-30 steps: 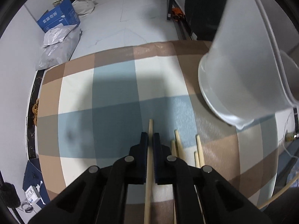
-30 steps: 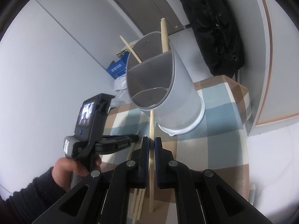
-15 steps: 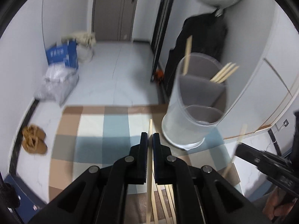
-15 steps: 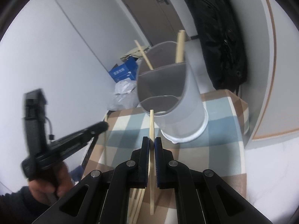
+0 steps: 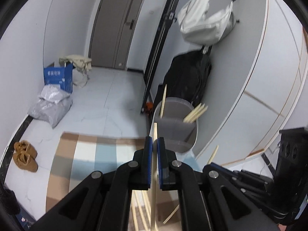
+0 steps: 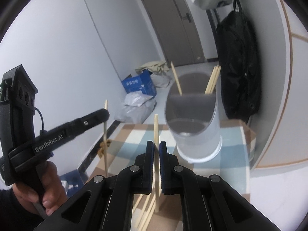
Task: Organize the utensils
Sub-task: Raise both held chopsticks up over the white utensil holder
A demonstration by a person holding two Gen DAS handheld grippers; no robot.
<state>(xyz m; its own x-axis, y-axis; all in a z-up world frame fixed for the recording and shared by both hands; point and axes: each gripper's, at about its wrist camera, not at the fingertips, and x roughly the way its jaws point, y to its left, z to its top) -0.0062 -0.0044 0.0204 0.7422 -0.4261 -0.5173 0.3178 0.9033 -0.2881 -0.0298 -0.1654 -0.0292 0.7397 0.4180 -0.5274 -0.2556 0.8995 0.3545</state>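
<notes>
Both grippers are now lifting away from the tabletop (image 6: 134,134), each clenching one chopstick between its jaws: left gripper (image 5: 155,146) on left chopstick (image 5: 154,173), right gripper (image 6: 156,150) on right chopstick (image 6: 156,154). Ahead of the jaws, the divided holder (image 6: 194,127) is waiting, so both sticks are pointing toward it for dropping in.

Each view is taken from a wrist, looking forward along closed fingers, raised above the checked worktop (image 5: 86,154) and aimed level toward the door (image 5: 119,25). The divided holder (image 6: 194,119) is seen close ahead in both views, right of centre. The left hand-held gripper (image 6: 105,113) is caught in the right view.
</notes>
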